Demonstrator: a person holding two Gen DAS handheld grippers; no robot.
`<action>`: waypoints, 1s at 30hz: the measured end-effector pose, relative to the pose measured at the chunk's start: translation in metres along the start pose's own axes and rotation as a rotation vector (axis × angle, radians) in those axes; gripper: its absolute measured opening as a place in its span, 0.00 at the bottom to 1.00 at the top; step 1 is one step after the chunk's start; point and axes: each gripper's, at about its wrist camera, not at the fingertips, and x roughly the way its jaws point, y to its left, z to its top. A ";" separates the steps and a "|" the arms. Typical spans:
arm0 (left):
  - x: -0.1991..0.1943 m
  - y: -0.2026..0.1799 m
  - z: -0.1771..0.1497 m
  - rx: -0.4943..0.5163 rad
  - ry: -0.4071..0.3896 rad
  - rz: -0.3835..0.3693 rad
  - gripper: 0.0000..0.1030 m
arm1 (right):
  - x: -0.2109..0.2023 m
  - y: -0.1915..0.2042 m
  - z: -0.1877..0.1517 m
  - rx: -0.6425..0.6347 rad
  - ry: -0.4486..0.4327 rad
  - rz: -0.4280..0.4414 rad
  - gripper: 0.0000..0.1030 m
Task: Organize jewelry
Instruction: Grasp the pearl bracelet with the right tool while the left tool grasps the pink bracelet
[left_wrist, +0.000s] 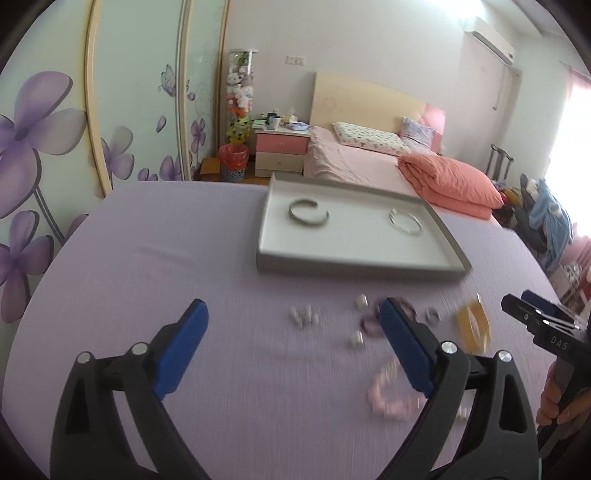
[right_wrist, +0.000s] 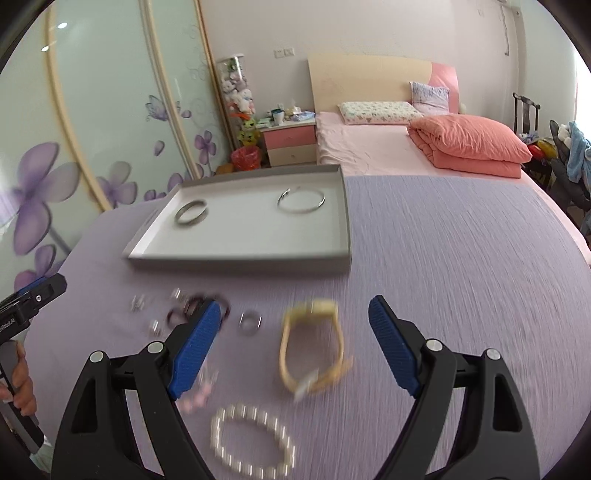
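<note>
While both jaws gape with nothing between them, the right hand-held gripper (right_wrist: 291, 314) hangs over a yellow watch (right_wrist: 314, 347) on the lilac tabletop (right_wrist: 461, 258); the left hand-held gripper (left_wrist: 293, 317), likewise spread, faces blurred rings (left_wrist: 304, 317). Beyond, a grey tray (right_wrist: 236, 264) carries two silver bangles (right_wrist: 301, 200).

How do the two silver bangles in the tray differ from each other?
The left bangle is a broad, solid band; the right bangle is thin, more like wire. The left bangle makes the smaller loop, the right bangle the wider one. In the left wrist view the left bangle shows an open gap at the back; the right bangle looks open too. Both are silver, lie flat and apart in the grey tray.
</note>
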 end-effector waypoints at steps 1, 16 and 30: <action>-0.005 -0.003 -0.011 0.015 0.003 -0.007 0.92 | -0.003 0.000 -0.005 -0.006 -0.003 -0.004 0.81; 0.003 -0.035 -0.077 0.099 0.108 -0.091 0.93 | -0.002 0.005 -0.078 -0.074 0.080 -0.017 0.54; 0.021 -0.035 -0.081 0.105 0.146 -0.086 0.92 | 0.015 0.012 -0.086 -0.130 0.151 -0.031 0.27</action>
